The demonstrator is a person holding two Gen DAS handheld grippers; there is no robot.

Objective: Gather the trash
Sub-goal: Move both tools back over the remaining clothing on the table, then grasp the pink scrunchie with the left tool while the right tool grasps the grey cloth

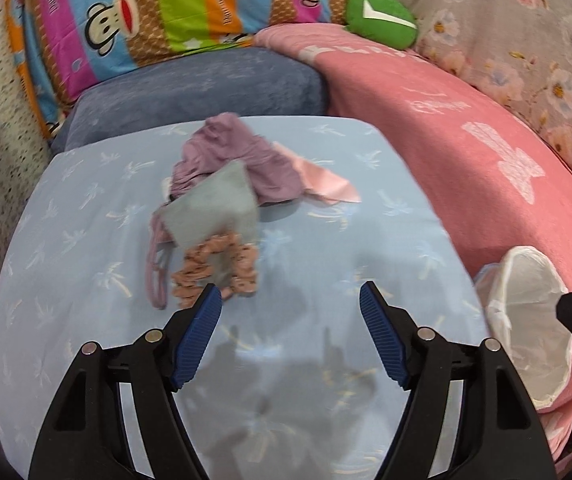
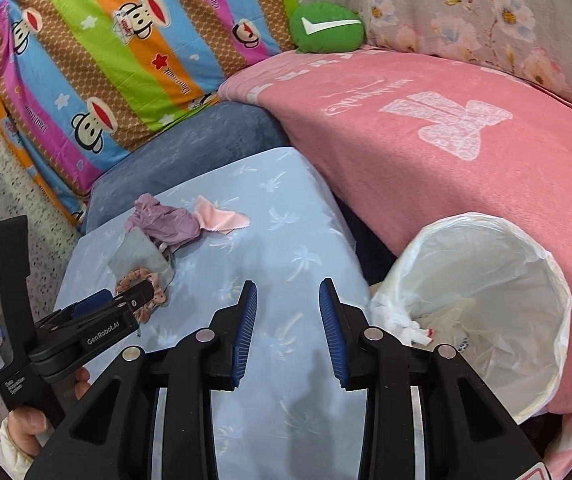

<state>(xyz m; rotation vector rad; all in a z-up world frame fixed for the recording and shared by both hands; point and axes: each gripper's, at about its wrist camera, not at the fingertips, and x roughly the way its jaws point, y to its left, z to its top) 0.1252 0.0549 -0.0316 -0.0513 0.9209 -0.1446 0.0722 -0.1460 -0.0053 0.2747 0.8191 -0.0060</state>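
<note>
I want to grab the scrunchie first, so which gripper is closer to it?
Left. The left gripper is open with one fingertip right at the pink scrunchie. The right gripper hovers farther right, between the scrunchie and the lined trash bin.

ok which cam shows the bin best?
Right wrist: the bin shows its whole lined mouth, with scraps inside. Left wrist catches only part of it at the right edge, behind that gripper's right finger.

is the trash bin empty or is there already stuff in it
Not empty. The white-lined trash bin holds crumpled white scraps at its bottom, seen from the right wrist.
</note>
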